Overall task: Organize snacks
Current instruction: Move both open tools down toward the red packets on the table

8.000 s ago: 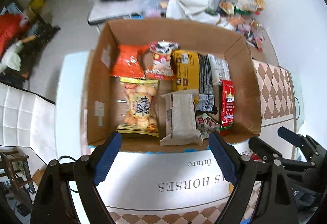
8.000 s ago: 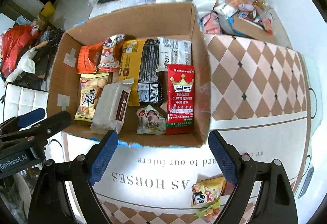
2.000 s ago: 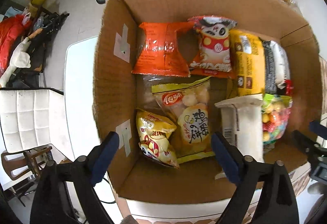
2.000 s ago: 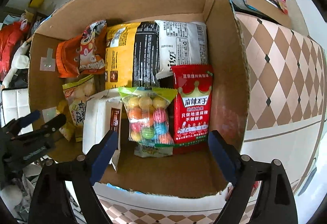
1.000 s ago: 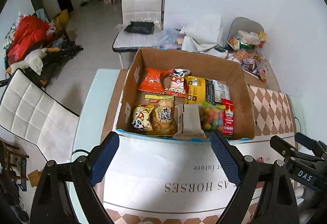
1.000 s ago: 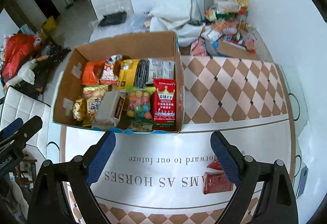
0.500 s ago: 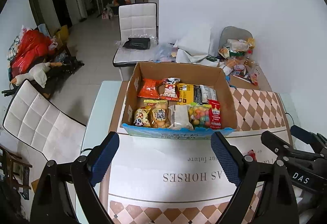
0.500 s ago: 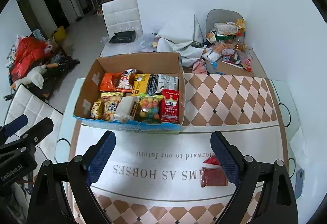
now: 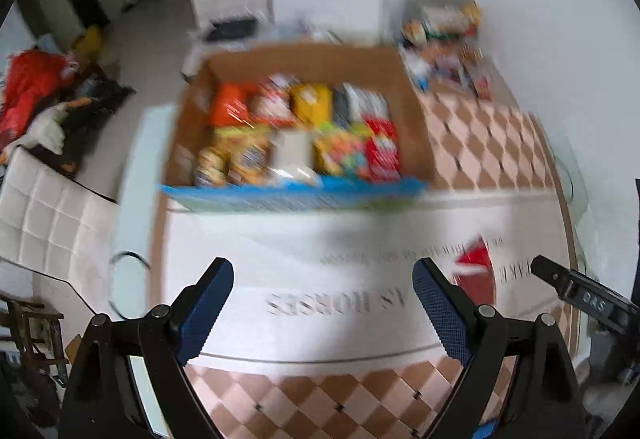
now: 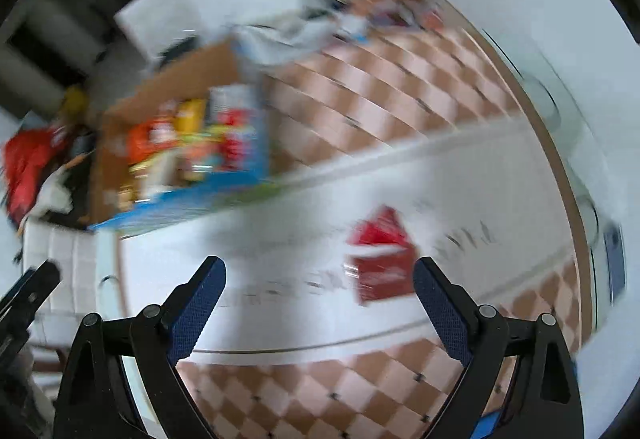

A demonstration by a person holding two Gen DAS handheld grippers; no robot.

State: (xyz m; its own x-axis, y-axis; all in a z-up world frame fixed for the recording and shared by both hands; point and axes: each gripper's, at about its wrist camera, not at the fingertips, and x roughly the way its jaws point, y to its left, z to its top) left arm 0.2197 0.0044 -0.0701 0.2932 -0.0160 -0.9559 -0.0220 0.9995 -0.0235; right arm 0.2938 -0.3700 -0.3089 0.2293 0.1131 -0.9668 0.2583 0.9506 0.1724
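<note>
**One packet left outside the box**

Both grippers hang above the table with nothing between their fingers. At the bottom of the left wrist view the left gripper (image 9: 322, 303) has its blue-padded jaws spread wide; at the bottom of the right wrist view the right gripper (image 10: 318, 299) is spread just as wide.

Just beyond the right gripper, lower right of centre in its view, a red snack packet (image 10: 380, 259) lies flat on the white printed band of the tablecloth (image 10: 280, 239), close by the right-hand fingertip. Blur hides its print. Its long axis seems to run up the frame, leaning slightly left, with a narrower crimped end pointing away toward the checked area. The left wrist view shows the same packet at its right, past the right-hand finger.

Farther back, at centre-left in the right view and upper centre in the left, the cardboard box (image 9: 416, 127) stands full of mixed packets in two rows, well apart from the red one.

This looks like the fetch step for the last loose snack. The right gripper is the nearer; I judge it should drop over the packet, close across the short width, then carry it to the box.
</note>
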